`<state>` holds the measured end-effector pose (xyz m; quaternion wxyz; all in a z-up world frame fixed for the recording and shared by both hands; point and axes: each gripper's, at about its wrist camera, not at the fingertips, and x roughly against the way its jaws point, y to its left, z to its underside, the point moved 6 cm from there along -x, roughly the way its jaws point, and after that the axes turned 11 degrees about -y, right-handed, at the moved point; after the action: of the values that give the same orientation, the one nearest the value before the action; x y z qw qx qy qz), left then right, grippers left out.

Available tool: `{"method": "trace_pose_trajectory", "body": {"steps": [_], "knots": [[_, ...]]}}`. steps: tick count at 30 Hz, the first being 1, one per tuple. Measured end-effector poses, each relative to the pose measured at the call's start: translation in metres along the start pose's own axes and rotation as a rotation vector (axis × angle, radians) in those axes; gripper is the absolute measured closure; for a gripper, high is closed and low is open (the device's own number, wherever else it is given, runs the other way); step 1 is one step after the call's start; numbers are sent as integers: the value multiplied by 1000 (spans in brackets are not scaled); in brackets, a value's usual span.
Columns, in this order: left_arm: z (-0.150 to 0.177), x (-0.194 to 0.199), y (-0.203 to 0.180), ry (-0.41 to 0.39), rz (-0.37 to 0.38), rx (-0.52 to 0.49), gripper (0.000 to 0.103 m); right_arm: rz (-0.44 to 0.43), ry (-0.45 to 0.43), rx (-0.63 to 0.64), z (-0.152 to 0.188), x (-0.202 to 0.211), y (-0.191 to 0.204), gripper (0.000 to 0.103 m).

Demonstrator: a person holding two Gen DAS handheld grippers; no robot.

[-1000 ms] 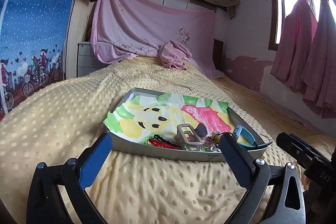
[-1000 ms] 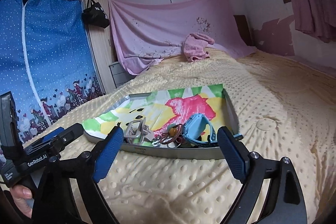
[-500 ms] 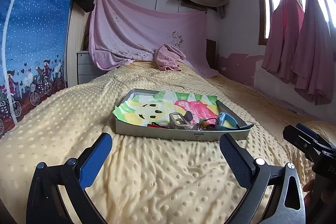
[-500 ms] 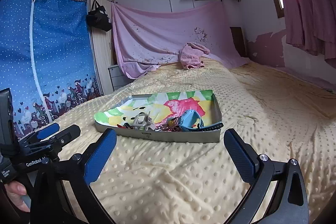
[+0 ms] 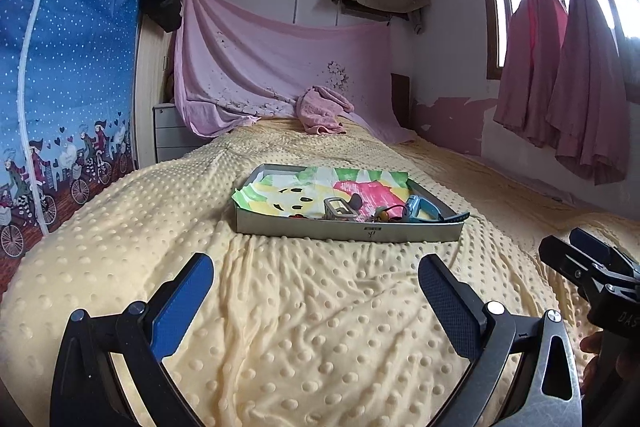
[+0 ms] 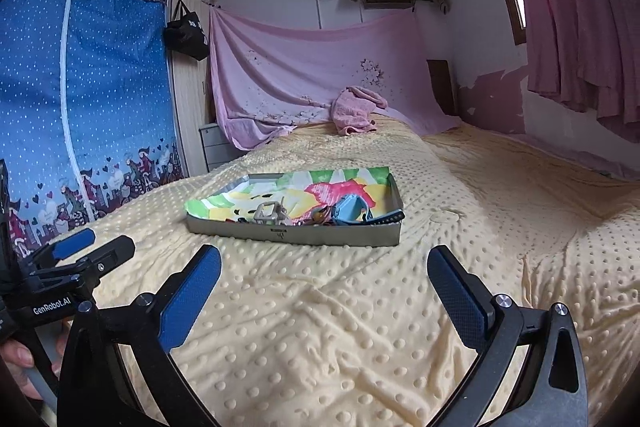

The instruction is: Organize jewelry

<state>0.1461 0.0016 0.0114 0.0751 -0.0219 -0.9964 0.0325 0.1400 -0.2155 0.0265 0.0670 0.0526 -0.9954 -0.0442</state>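
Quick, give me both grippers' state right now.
Left gripper: open, holding nothing, above the bedspread.
Right gripper: open, holding nothing.

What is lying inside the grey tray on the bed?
The tray holds a colourful cartoon liner, a metal buckle and a blue strap. Its near wall hides the smaller pieces.

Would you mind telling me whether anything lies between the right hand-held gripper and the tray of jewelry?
Nothing visible does. Only bare yellow blanket lies between the open right hand-held gripper and the tray; its near wall stands before the blue watch.
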Motion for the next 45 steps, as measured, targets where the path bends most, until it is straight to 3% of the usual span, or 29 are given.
{"method": "trace_pose_trajectory", "body": {"steps": [12,22,45], "knots": [[15,20,-4,5,1,-46,0,39,15,51,11,20,-2,1],[31,19,1,26,-10,-12,0,68,29,37,18,14,-12,2],[32,18,3,22,-25,-8,0,62,32,55,20,9,-7,1]]}}
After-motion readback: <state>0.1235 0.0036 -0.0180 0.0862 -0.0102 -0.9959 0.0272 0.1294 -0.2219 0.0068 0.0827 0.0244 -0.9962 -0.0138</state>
